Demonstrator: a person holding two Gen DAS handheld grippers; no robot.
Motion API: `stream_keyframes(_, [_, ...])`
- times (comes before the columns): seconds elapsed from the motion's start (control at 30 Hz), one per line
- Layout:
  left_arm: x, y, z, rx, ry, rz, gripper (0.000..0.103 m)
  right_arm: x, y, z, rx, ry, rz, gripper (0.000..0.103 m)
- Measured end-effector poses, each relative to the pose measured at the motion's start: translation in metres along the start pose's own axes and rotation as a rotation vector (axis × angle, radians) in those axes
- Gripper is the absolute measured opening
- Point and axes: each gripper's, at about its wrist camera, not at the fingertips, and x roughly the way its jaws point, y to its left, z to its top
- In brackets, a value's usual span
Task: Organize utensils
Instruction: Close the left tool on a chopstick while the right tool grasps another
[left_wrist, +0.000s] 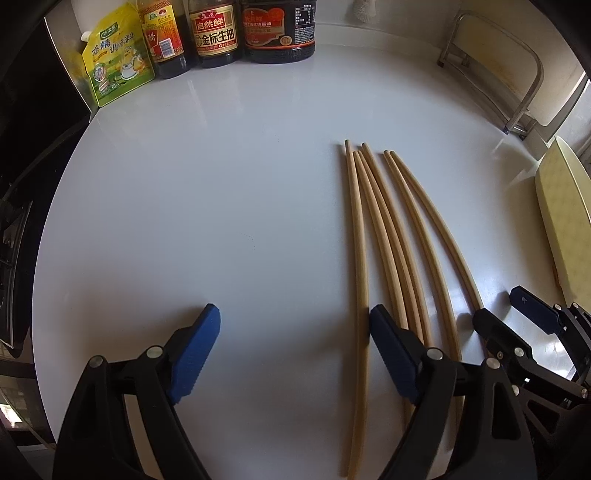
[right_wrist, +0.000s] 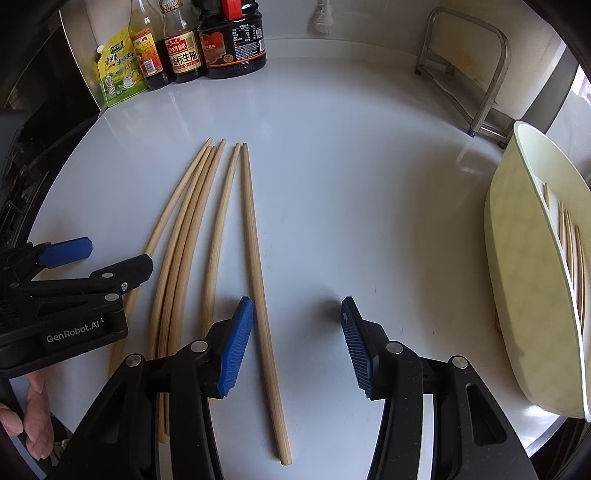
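Several long bamboo chopsticks (left_wrist: 357, 240) lie side by side on the white counter (left_wrist: 221, 203), tips pointing away. My left gripper (left_wrist: 295, 332) hovers open over their near ends; the leftmost stick runs just inside its right finger (left_wrist: 388, 339), the others pass under or outside it. My right gripper (right_wrist: 297, 332) is open too, with the rightmost chopstick (right_wrist: 253, 240) lying between its pads close to the left one, untouched. Each gripper shows in the other's view: left gripper (right_wrist: 122, 253), right gripper (left_wrist: 495, 304). A pale yellow tray (right_wrist: 517, 258) at the right holds more chopsticks.
Sauce bottles (left_wrist: 216, 29) and a yellow pouch (left_wrist: 114, 62) stand at the back left. A metal rack (right_wrist: 476, 74) stands at the back right. A dark stove edge (left_wrist: 18, 221) borders the counter's left side. A person's fingers (right_wrist: 37, 417) hold the left gripper's handle.
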Motion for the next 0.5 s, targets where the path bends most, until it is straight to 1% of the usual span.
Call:
stream_keyframes(0.03, [0.0, 0.0, 0.001, 0.001, -0.002, 0.001, 0.081, 0.001, 0.002, 0.0, -0.01, -0.005, 0.0, 0.047])
stream_keyframes(0.1, [-0.001, -0.002, 0.001, 0.012, -0.011, -0.003, 0.074, 0.002, 0.006, 0.001, -0.03, -0.015, -0.003, 0.047])
stream_keyframes(0.13, [-0.002, -0.003, 0.001, 0.022, -0.015, -0.008, 0.067, 0.001, 0.009, 0.001, -0.045, -0.02, -0.009, 0.046])
stream_keyframes(0.17, [-0.004, -0.005, 0.0, 0.03, -0.018, -0.013, 0.06, 0.001, 0.012, 0.0, -0.058, -0.024, -0.004, 0.043])
stream_keyframes(0.2, [-0.005, -0.007, 0.0, 0.039, -0.022, -0.018, 0.056, 0.002, 0.014, 0.001, -0.066, -0.022, 0.01, 0.035])
stream_keyframes(0.27, [-0.007, -0.011, -0.001, 0.057, -0.027, -0.03, 0.036, 0.002, 0.018, 0.003, -0.084, -0.016, 0.019, 0.022])
stream_keyframes(0.3, [-0.008, -0.012, -0.002, 0.064, -0.027, -0.036, 0.031, 0.003, 0.019, 0.004, -0.093, -0.014, 0.021, 0.017])
stream_keyframes(0.33, [-0.008, -0.013, -0.002, 0.069, -0.026, -0.041, 0.019, 0.003, 0.021, 0.004, -0.097, -0.012, 0.017, 0.008])
stream_keyframes(0.4, [-0.008, -0.012, -0.001, 0.071, -0.012, -0.05, 0.008, 0.004, 0.022, 0.006, -0.09, -0.008, 0.013, 0.006])
stream_keyframes(0.5, [-0.008, -0.008, 0.0, 0.068, 0.01, -0.061, 0.007, 0.005, 0.019, 0.008, -0.058, 0.0, 0.03, 0.006])
